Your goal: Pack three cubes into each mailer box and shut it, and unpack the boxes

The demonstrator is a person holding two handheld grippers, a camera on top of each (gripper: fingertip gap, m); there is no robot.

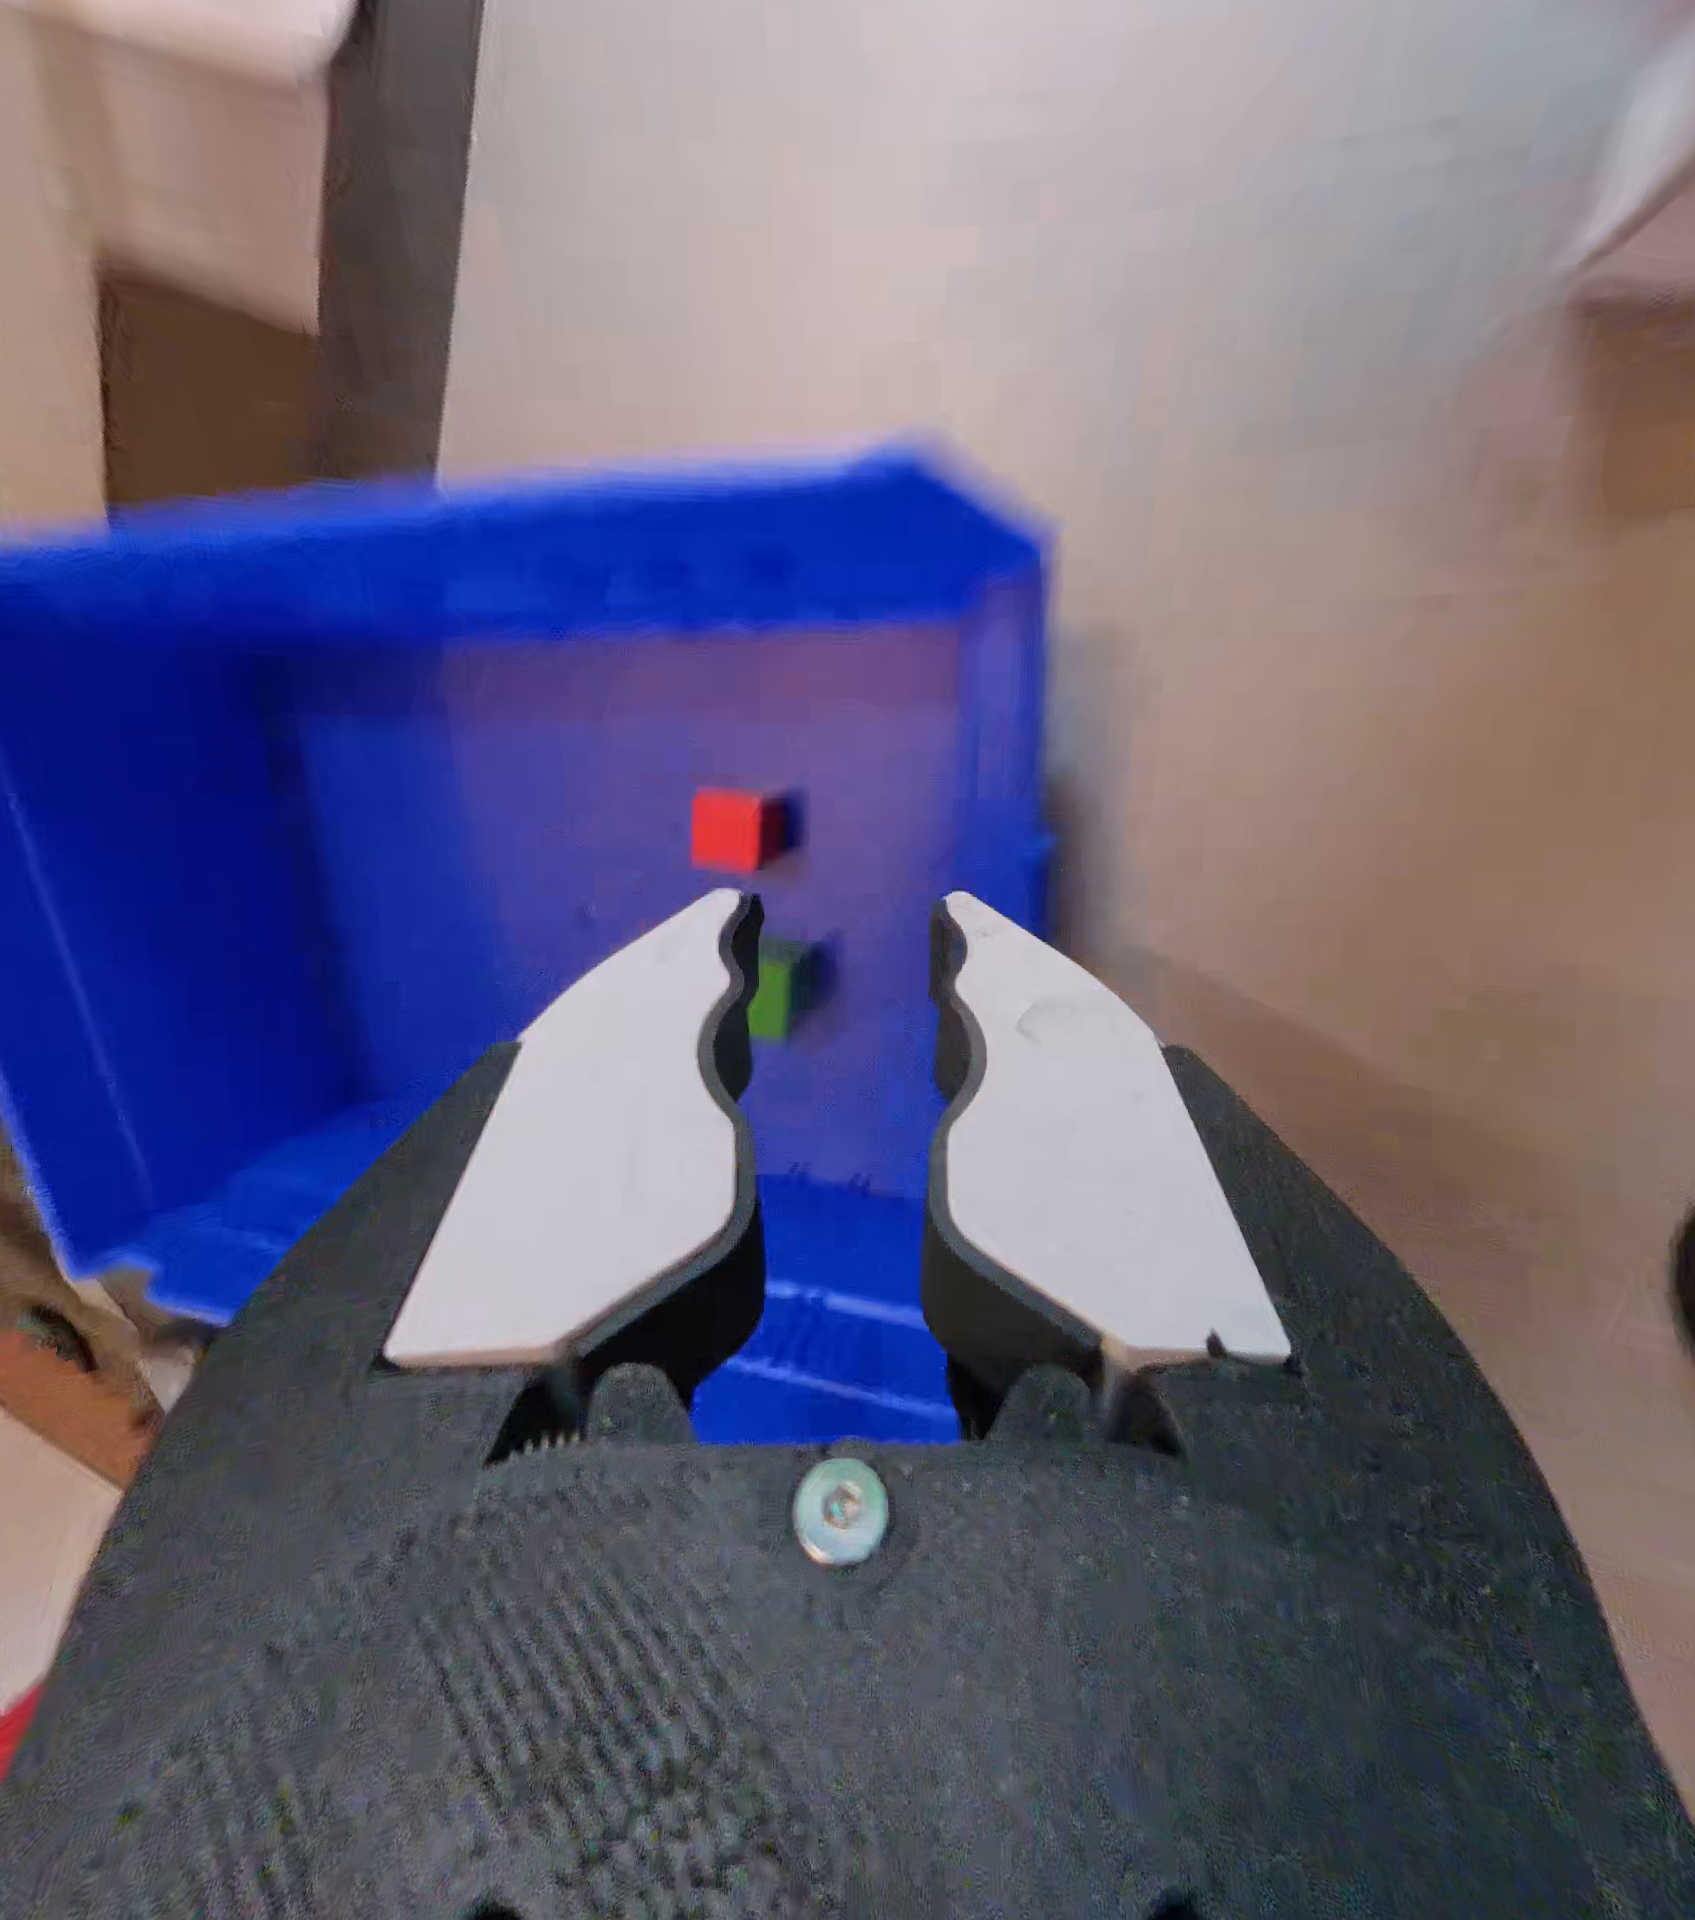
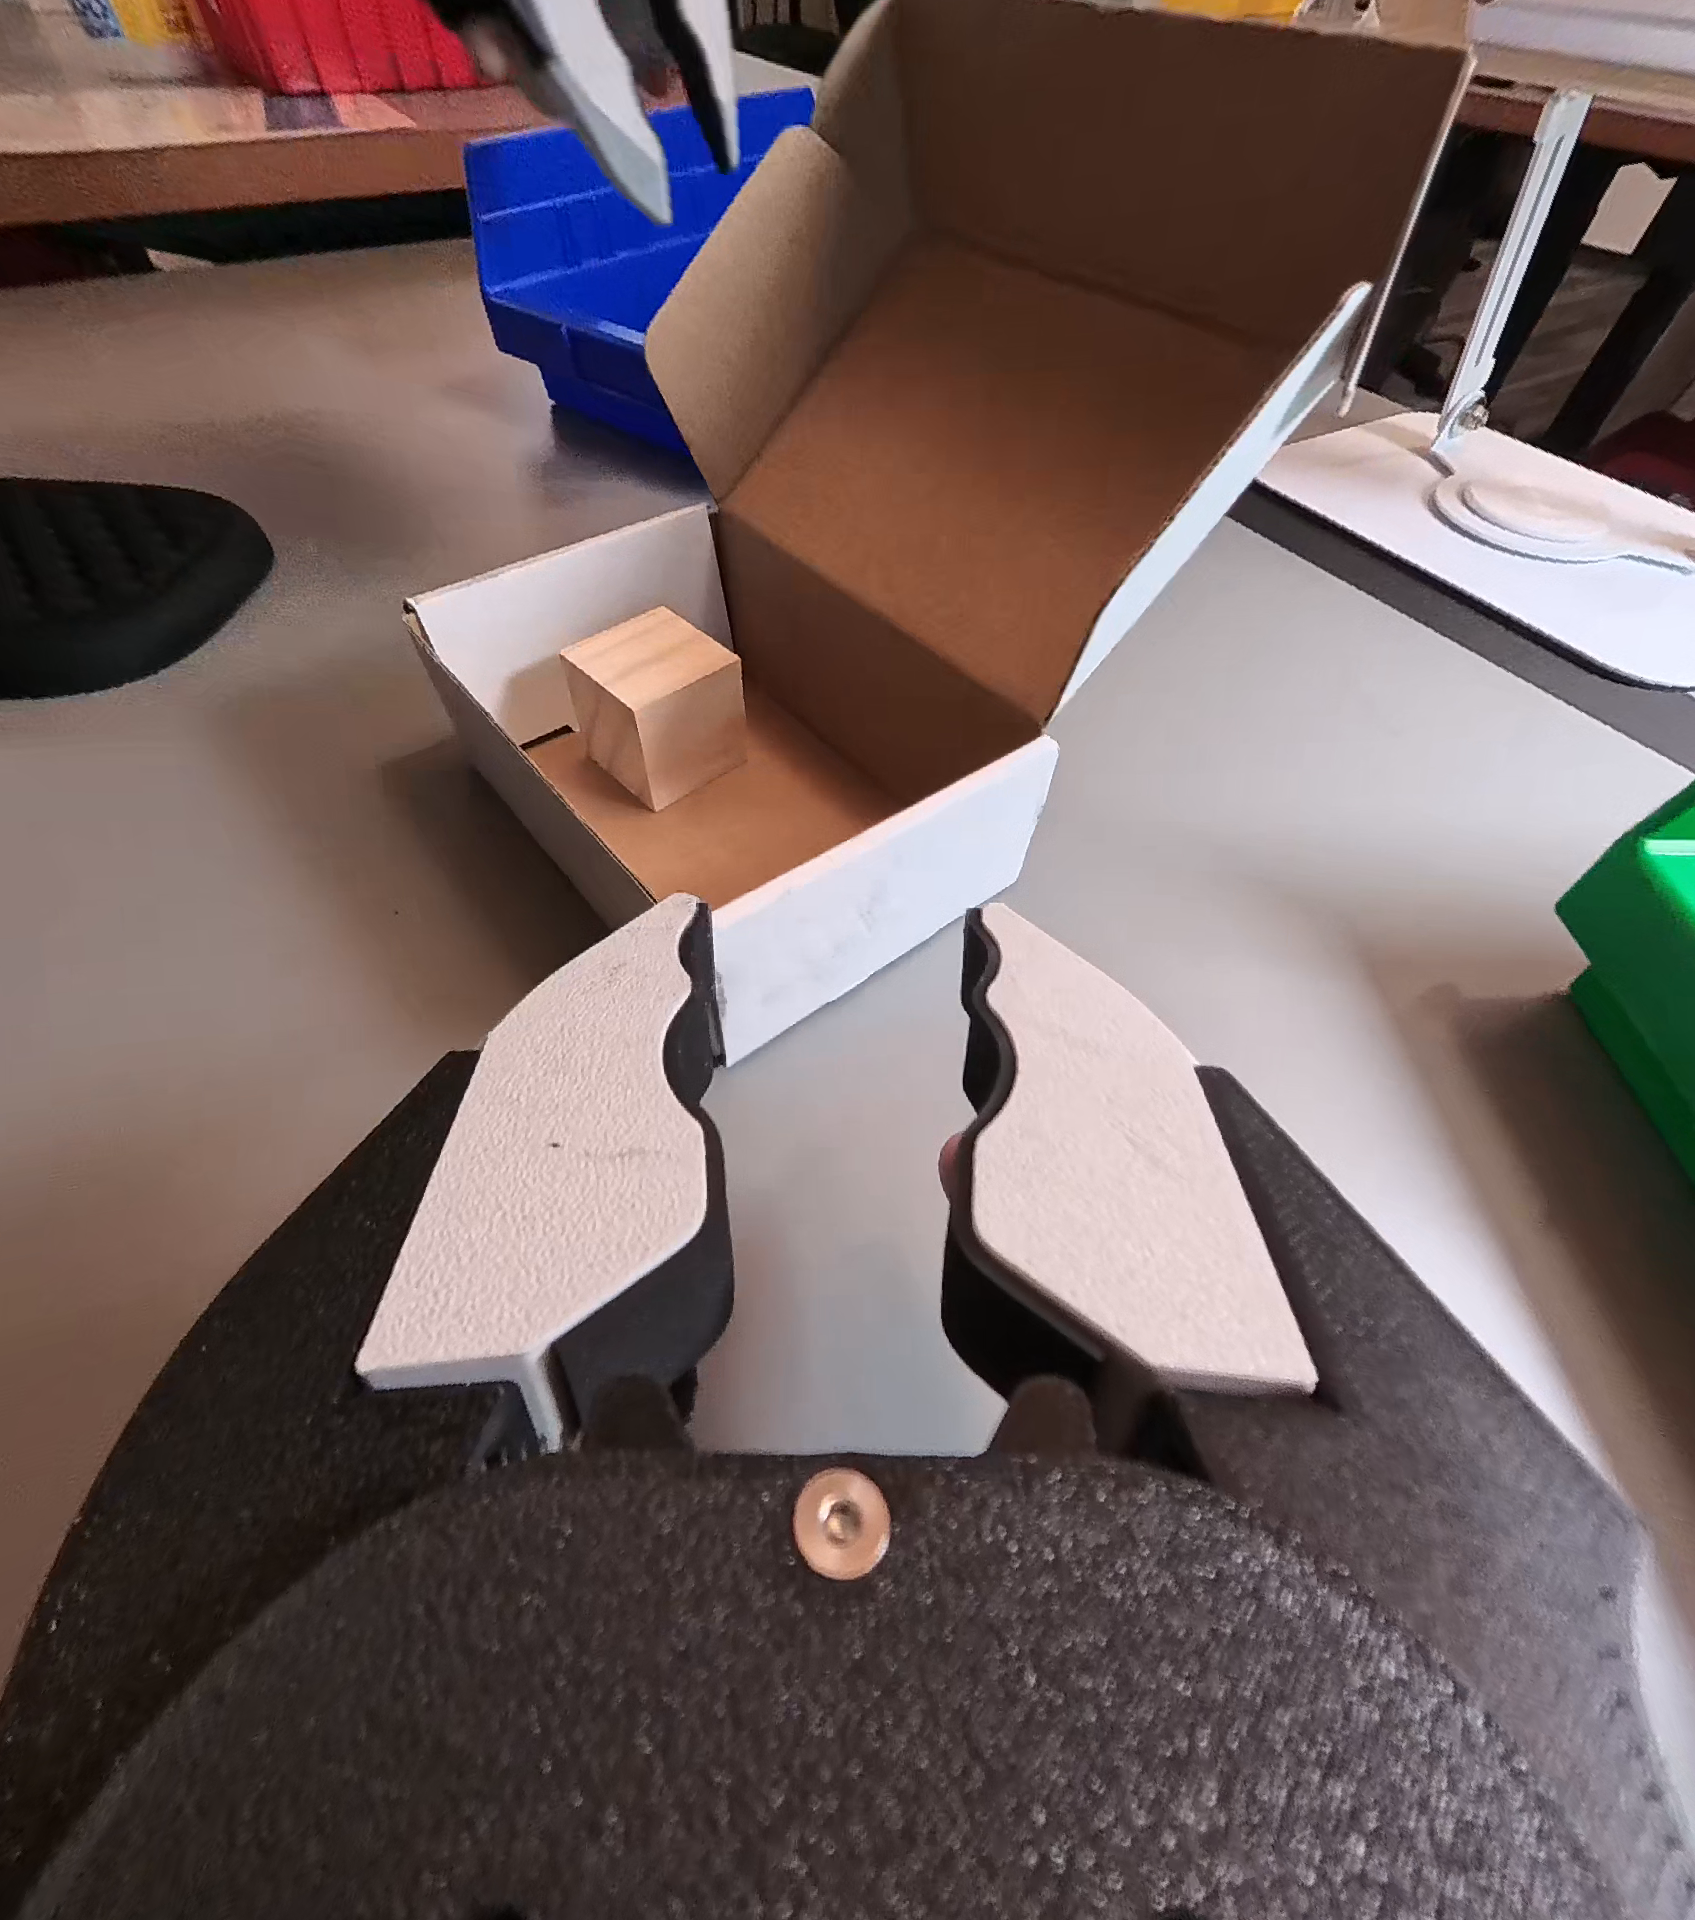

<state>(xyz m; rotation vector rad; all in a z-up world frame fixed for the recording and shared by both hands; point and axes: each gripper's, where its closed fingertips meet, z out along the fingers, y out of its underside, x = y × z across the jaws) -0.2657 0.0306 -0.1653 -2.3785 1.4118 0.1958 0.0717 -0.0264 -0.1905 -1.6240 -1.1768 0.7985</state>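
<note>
Left gripper (image 1: 838, 914) apart, empty, above blue bin (image 1: 199, 831); red cube (image 1: 729, 828) just past fingertips, green cube (image 1: 775, 987) between them. Right gripper (image 2: 838, 935) apart, empty, low over tabletop (image 2: 199, 935); open box (image 2: 822, 935) just ahead, wood cube (image 2: 656, 707) inside.

my left cam up close over the blue bin (image 1: 469, 831), looking steeply down into it, blurry, my right cam low over the counter (image 2: 147, 935), facing the open mailer box (image 2: 884, 914), bin shared by both views
</note>
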